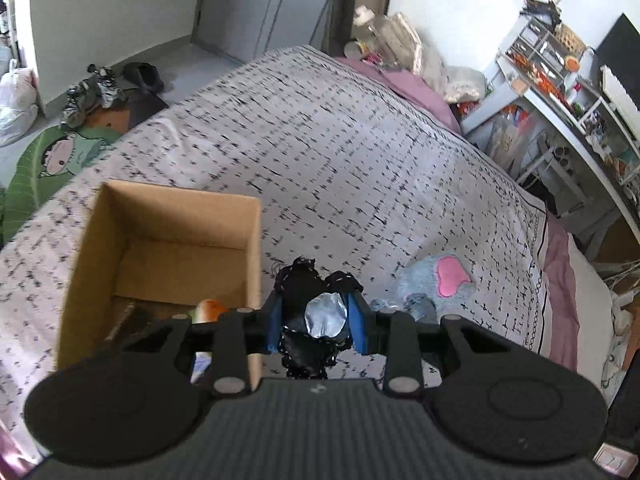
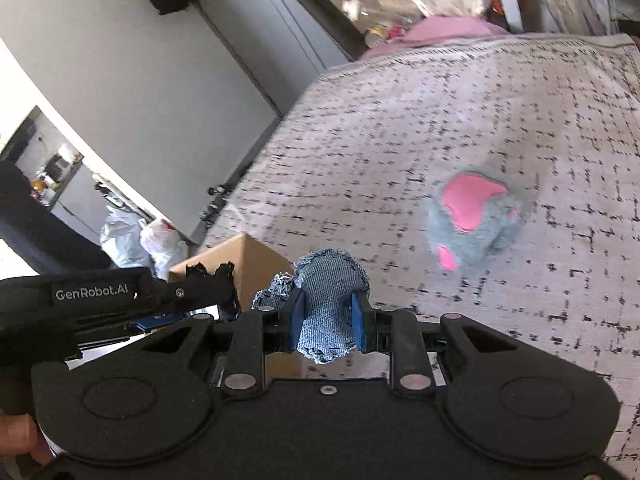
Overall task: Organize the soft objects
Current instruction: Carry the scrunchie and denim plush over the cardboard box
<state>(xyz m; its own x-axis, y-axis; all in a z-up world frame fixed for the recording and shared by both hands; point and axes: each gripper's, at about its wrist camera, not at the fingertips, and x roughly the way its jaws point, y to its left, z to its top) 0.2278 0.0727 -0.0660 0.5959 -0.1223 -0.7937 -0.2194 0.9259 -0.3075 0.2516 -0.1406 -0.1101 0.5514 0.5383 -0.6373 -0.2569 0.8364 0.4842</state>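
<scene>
Black toy (image 1: 304,292) clamped between the blue pads (image 1: 273,322) of the left gripper (image 1: 316,324), long axis running along the fingers, head end pointing away from the camera toward the bedspread (image 1: 360,152), lower end hanging back toward the gripper body; dark cloth edged with pale stitching, with a crinkled silvery patch at the middle. Held above the bedspread, just right of the box (image 1: 160,236), not inside it. Denim toy (image 2: 326,300) pinched in the right gripper (image 2: 326,326), jaws closed on its narrow waist; rounded lump pointing forward and slightly up, frayed pale edges below and at the left side, woven blue twill. Grey plush (image 2: 476,216) lying on the bedspread well beyond, fuzzy, rounded, with flat pink patches. Box of plain brown cardboard, rectangular, open on top, with an orange item (image 1: 210,308) low inside. Bedspread pale, printed with broken black dashes in a grid.
</scene>
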